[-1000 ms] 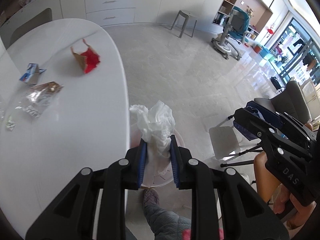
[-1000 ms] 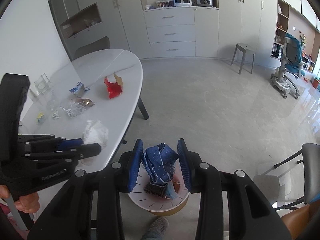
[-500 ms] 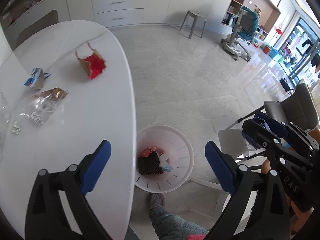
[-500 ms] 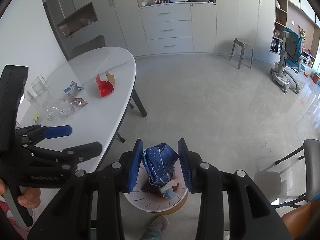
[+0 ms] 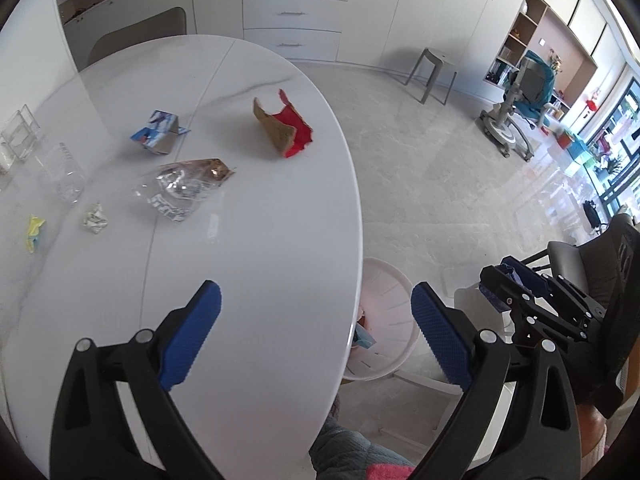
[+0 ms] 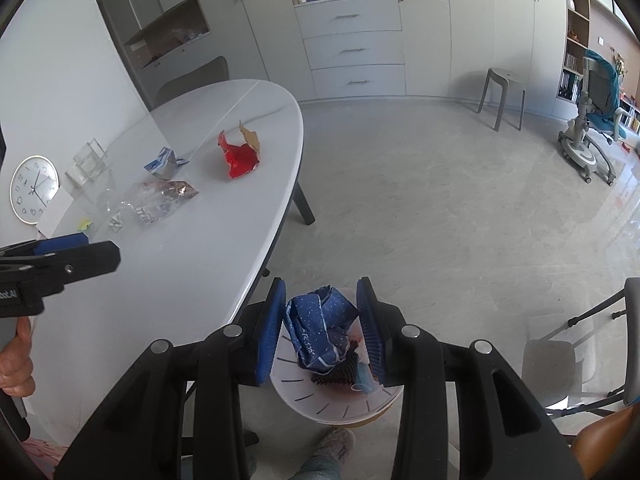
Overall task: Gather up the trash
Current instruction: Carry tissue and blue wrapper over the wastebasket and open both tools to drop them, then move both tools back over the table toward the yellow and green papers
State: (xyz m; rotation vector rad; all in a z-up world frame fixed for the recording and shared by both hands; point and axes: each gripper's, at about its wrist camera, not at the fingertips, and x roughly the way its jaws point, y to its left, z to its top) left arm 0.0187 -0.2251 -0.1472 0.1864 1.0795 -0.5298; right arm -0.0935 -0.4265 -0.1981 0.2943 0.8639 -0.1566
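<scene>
Desk (image 5: 260, 272), left to right: yellow scrap (image 5: 34, 229) at the far left edge, a small crumpled foil wad (image 5: 95, 219) just beside it, then the clear plastic wrapper (image 5: 180, 186) with a brown end, the blue-and-white carton piece (image 5: 157, 133) behind it, and the torn red-and-brown cardboard (image 5: 286, 130) nearest the desk's rim. A second ago the left gripper (image 5: 316, 320) was clamped on a white tissue above the bin; half a second ago its fingers had sprung wide and the tissue was gone from them (presumably dropped in, though it cannot be picked out in the bin now). Its fingers are spread wide and empty, and the view has swung off the bin and back over the desk, which reads as a turn toward the next piece; the clear wrapper lies closest ahead. The white bin (image 6: 344, 404) sits on the floor just off the desk's near edge, already holding dark and blue-tinted scraps. To the right, the right gripper (image 6: 322, 328) hangs directly over the bin, fingers closed on a crumpled blue wrapper (image 6: 320, 328), unchanged across the last second. That piece looks due for release next; five items remain on the desk.
</scene>
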